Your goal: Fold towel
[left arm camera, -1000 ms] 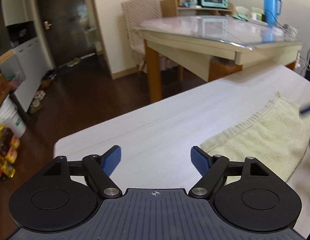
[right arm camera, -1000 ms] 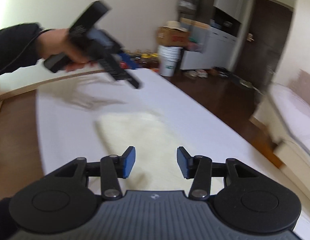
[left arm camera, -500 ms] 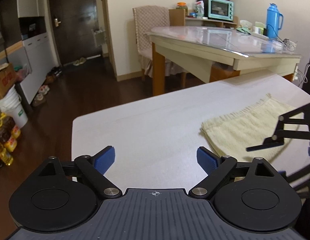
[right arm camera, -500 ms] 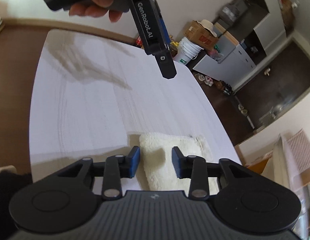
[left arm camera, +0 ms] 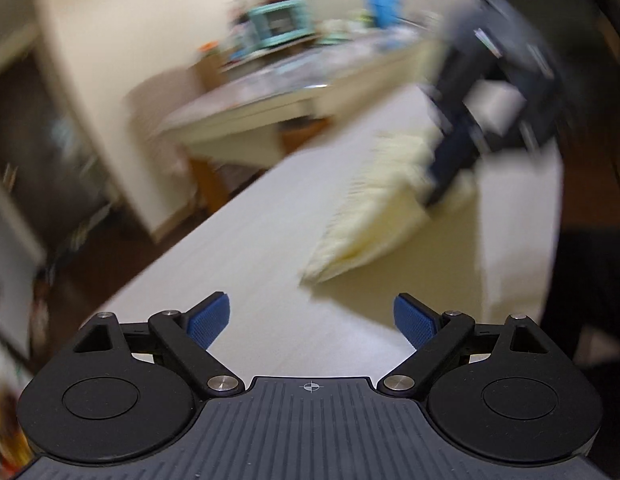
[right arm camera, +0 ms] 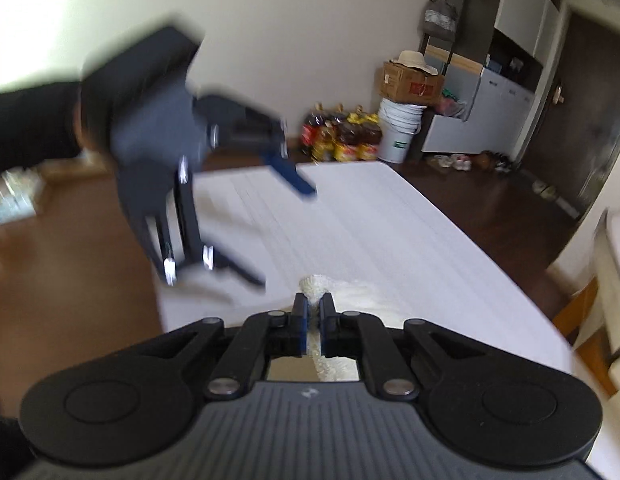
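Observation:
A cream towel lies on the white table, to the right of centre in the blurred left wrist view. My left gripper is open and empty, above bare table short of the towel's near corner. My right gripper is shut on a corner of the towel, which sticks out between the blue pads. The right gripper also shows blurred over the towel's far end in the left wrist view. The left gripper shows blurred and open in the right wrist view.
A second table with a teal oven and a blue flask stands beyond the white one. In the right wrist view a white bucket, bottles, a cardboard box and cabinets stand past the table's far end. Dark wood floor surrounds it.
My right gripper has closed on the towel's corner. My left gripper has swung fast toward the towel, staying open; its view is now blurred and tilted.

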Demonstrator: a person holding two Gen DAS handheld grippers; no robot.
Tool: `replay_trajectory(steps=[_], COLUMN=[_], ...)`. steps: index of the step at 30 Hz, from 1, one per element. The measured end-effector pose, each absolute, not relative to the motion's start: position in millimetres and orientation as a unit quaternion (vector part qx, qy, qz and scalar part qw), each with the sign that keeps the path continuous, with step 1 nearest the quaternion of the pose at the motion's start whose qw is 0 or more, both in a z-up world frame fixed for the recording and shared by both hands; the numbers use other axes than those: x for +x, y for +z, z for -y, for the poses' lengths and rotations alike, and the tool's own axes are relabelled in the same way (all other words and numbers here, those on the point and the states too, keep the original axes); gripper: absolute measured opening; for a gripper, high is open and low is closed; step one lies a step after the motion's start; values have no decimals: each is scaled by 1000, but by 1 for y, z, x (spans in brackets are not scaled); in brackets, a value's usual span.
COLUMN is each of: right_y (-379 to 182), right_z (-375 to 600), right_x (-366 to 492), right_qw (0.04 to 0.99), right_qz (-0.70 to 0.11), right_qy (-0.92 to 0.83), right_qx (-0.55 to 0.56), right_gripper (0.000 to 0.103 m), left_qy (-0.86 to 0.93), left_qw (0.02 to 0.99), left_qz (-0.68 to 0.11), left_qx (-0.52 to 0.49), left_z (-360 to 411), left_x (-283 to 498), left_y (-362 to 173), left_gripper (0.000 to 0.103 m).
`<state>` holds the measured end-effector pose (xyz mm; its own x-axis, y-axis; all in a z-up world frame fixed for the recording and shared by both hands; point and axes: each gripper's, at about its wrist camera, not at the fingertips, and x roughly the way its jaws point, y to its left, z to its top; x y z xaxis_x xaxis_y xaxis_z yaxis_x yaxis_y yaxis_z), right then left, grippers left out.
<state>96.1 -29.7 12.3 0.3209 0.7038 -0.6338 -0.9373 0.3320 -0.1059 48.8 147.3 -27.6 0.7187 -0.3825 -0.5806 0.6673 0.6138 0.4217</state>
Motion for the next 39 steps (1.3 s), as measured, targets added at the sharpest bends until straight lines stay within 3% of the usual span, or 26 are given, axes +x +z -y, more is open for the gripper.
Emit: replay_trajectory(steps=[4, 8, 9, 11, 12, 19, 22, 28, 35, 37, 39], right_y=[29, 33, 32, 29, 28, 3, -9, -24, -40, -43, -44], right_z=[58, 77, 82, 91, 95, 113, 115, 120, 118, 116, 116], right_x=[98, 94, 92, 88, 86, 72, 61, 35, -2, -10, -14], right_qw=[767, 756, 754, 750, 750, 768, 787, 807, 820, 819, 814], right_qz=[-260, -270, -272, -276, -276, -272, -250, -225, -188, -177, -183], right_qy=[549, 562, 565, 571, 571, 553, 536, 516, 501, 502, 509], right_qx=[-208, -197, -195, -188, -185, -173, -176, -179, -206, -214, -214], right_gripper=[7, 7, 7, 7, 7, 9, 16, 22, 20, 8, 8], left_qy=[-326, -360, -367, -384, -392, -418, -423, -425, -419, -422, -427], left_qw=[856, 831, 824, 809, 802, 771, 762, 758, 759, 754, 746], left_qz=[-211, -219, -222, -237, -244, -264, -272, -286, -298, -302, -307], left_qx=[343, 365, 370, 376, 379, 402, 407, 403, 399, 402, 407], left_z=[-123, -109, -107, -106, -105, -94, -89, -86, -85, -84, -82], left_x=[47, 47, 46, 43, 41, 27, 30, 32, 30, 28, 24], left_y=[-32, -34, -35, -34, -34, -25, -24, -23, -19, -18, -17], left_gripper=[81, 42, 38, 13, 11, 9, 9, 9, 9, 9, 9])
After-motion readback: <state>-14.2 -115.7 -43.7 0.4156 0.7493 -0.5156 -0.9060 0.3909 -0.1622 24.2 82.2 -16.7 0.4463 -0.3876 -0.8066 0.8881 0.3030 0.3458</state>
